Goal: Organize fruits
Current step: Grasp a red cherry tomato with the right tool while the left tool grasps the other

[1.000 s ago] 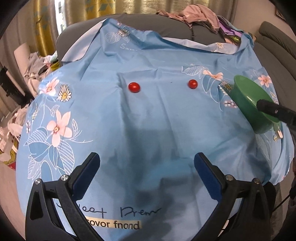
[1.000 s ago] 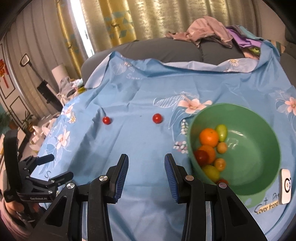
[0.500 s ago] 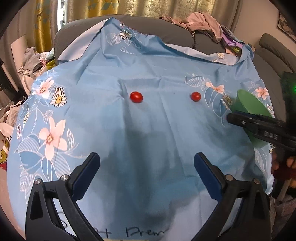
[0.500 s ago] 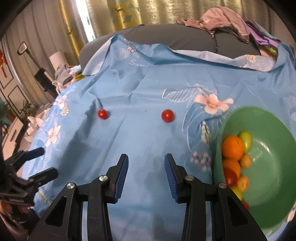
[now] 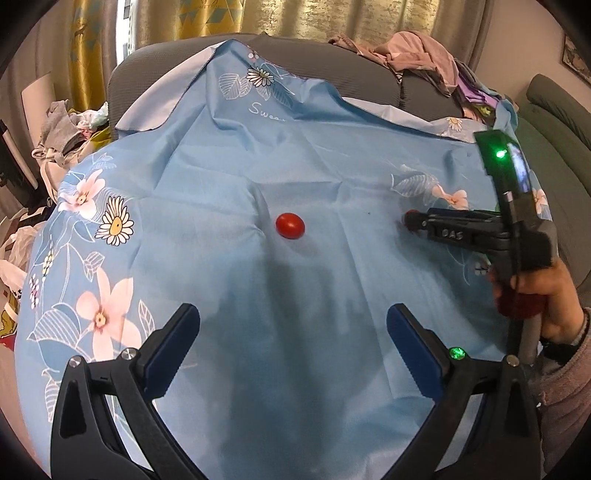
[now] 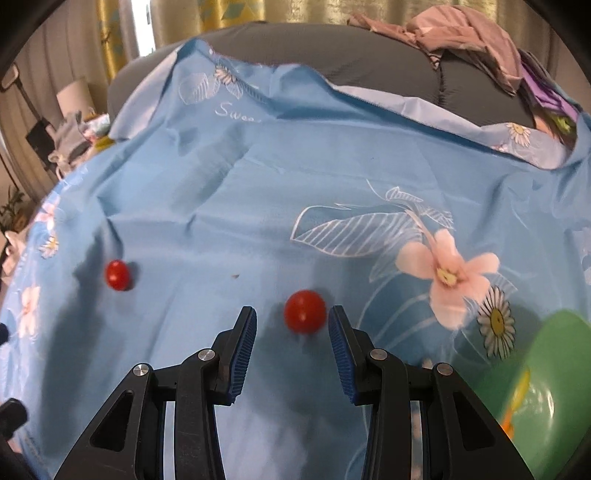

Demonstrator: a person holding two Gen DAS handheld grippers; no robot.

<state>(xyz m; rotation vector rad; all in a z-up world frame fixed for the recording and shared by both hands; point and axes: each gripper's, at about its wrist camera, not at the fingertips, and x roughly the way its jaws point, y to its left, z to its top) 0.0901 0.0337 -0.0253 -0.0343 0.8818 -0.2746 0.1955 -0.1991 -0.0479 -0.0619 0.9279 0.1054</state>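
The right tool [image 6: 291, 328] stands open around a red tomato [image 6: 305, 311] (pads not touching); the left tool [image 5: 293, 334] gapes wide at lower frame, empty.

Two tomatoes sit on the tablecloth [image 6: 258, 177]: the near tomato [image 6: 305, 311] between the right gripper [image 6: 291, 325] fingertips, apparently untouched, the far tomato [image 6: 118, 274] at its ten o'clock. The bowl [image 6: 546, 373] lies at four o'clock, holding fruit, probably. Clothes [image 6: 461, 33] pile behind at one o'clock.
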